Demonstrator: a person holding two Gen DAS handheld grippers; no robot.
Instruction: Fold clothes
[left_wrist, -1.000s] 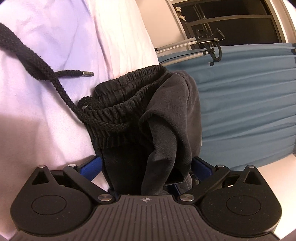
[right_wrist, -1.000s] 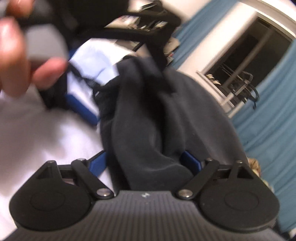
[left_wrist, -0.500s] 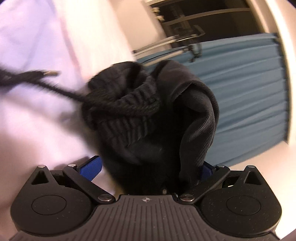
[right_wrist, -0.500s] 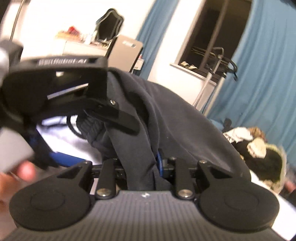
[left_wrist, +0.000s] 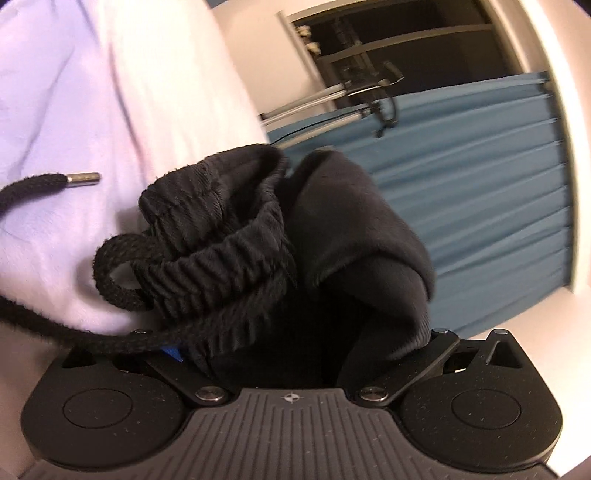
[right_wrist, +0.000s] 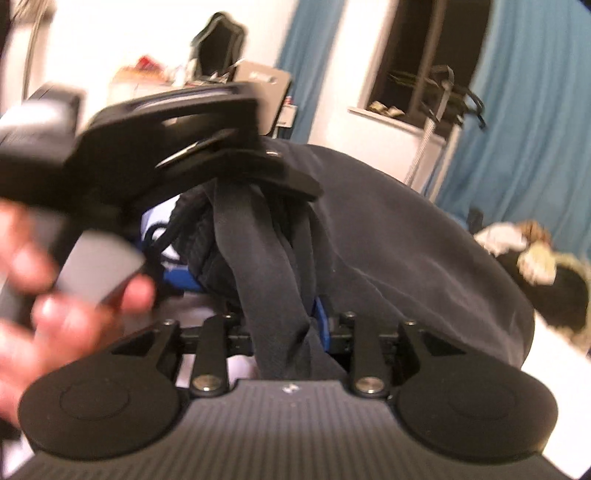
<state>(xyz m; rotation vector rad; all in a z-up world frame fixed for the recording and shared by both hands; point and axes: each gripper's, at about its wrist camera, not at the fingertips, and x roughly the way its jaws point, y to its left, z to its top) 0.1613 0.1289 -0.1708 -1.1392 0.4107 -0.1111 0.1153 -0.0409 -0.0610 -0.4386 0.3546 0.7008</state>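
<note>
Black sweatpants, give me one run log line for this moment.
item: black sweatpants | left gripper: shut on waistband | right gripper: opening, fabric between its jaws | drawstring: hanging loose | fold: not yet done

The garment (left_wrist: 354, 236) was black, its waistband (left_wrist: 221, 258) ribbed in close ridges and its braided drawstring (left_wrist: 33, 188) black with a silver metal tip (left_wrist: 84, 178). To the left of the garment lay pale lilac-white cloth (left_wrist: 74, 110); to its right hung a teal-blue curtain (left_wrist: 480, 206) in pleats. The grippers' bodies were matt black with a ridged dark grey plate, and their pads (right_wrist: 321, 314) were bright blue.
</note>
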